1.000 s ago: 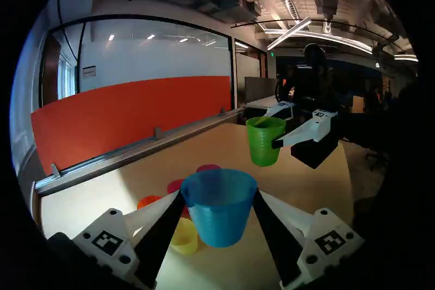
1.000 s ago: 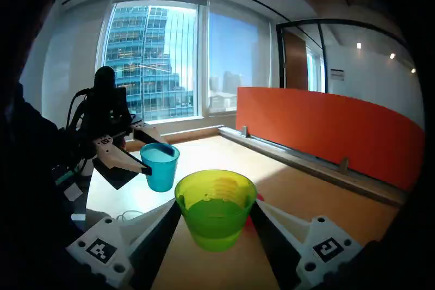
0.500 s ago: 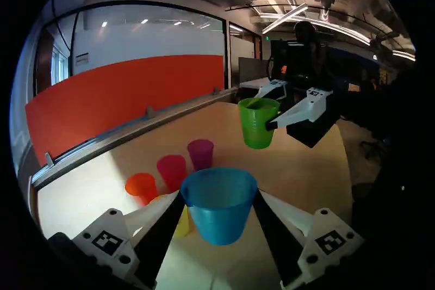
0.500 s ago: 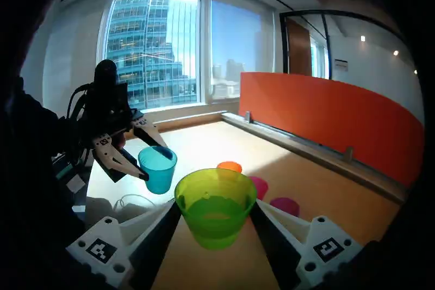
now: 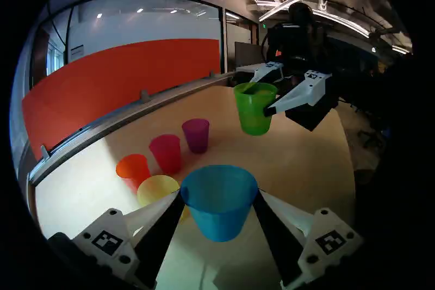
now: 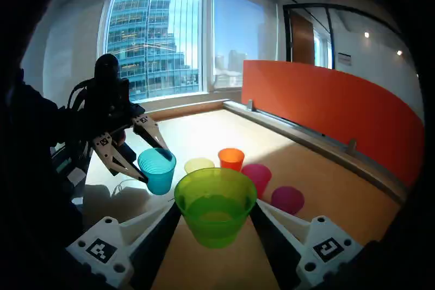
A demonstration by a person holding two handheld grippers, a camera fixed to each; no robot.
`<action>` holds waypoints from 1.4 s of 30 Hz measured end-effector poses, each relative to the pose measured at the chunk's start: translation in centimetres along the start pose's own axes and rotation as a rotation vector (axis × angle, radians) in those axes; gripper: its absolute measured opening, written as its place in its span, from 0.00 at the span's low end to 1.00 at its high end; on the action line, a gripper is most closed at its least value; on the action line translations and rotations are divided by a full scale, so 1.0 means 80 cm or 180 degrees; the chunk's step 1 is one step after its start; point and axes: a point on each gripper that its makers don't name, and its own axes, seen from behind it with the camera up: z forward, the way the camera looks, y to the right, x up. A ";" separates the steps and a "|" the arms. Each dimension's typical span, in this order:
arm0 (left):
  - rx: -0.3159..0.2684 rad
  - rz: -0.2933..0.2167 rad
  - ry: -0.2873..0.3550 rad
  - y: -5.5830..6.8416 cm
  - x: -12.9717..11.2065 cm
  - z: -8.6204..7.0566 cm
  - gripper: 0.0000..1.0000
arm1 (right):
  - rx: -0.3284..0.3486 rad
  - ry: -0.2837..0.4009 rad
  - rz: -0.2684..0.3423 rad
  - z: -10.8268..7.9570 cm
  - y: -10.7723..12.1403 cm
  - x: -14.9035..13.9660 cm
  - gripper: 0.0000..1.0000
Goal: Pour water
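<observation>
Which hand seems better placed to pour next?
Right, probably: the right gripper grips the translucent green plastic cup, which seems to hold water; the blue plastic cup in the left gripper looks empty.

tool (image 6: 215,204) clasping green cup (image 6: 216,222), blue cup (image 6: 157,171) beyond

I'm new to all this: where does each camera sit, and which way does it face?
Left gripper view: rides on the left gripper, looking along its own fingers and the blue cup they hold, toward the orange partition and the right gripper opposite.
Right gripper view: rides on the right gripper, over its fingers and green cup, toward the windows and the left gripper.
Shared: both grippers, both held cups, the four small cups on the table.
</observation>
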 end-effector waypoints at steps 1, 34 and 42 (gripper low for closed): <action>-0.0001 0.0007 -0.0015 0.000 -0.003 0.001 0.87 | 0.0000 -0.0012 -0.0003 0.001 0.000 -0.002 0.89; -0.0028 0.0066 -0.0324 -0.004 -0.075 0.029 0.87 | 0.0000 -0.0198 0.0084 0.027 0.002 -0.049 0.89; -0.0026 0.0041 -0.0343 -0.004 -0.083 0.026 0.87 | -0.0026 -0.0205 0.0086 0.027 0.002 -0.052 0.89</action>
